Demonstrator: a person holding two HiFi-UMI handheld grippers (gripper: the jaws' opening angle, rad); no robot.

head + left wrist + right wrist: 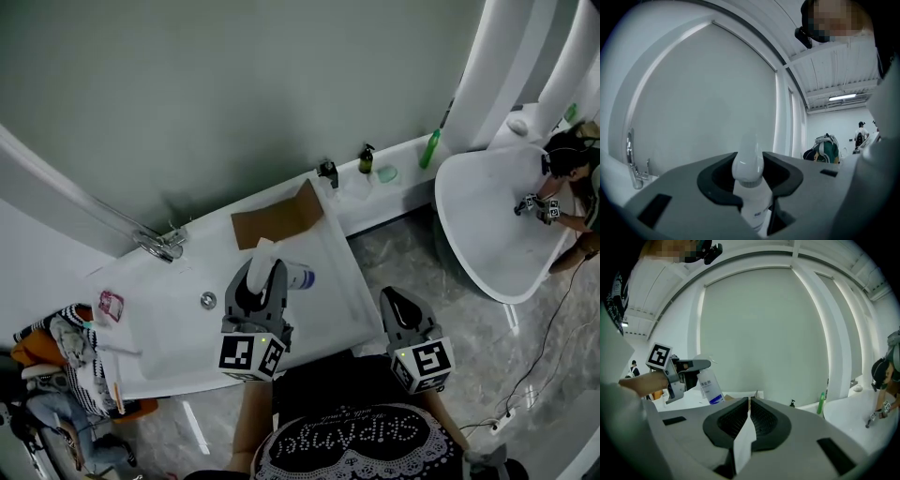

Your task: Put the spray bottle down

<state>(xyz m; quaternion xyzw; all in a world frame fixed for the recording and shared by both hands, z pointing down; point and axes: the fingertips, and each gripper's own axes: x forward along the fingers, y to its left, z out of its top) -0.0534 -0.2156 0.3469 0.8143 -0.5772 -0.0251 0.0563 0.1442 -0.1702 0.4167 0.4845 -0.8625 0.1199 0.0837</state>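
A white spray bottle (298,276) with a blue label hangs over the white bathtub (178,323), tilted, with my left gripper (261,272) shut on its neck. In the left gripper view the bottle's white cap (748,164) sticks up between the dark pads. From the right gripper view, the bottle (708,386) hangs below the left gripper (701,365) at the left. My right gripper (392,298) is off the tub's right side, over the floor. It (749,404) is shut on a thin white wipe (743,446) that hangs down from its jaws.
A chrome faucet (159,246) stands on the tub's far left rim, a drain (208,300) in its floor. A brown cardboard piece (281,217) lies at the tub's far end. A green bottle (430,148) and a dark bottle (366,159) stand on the ledge. Another person (570,169) bends over a second tub (487,225).
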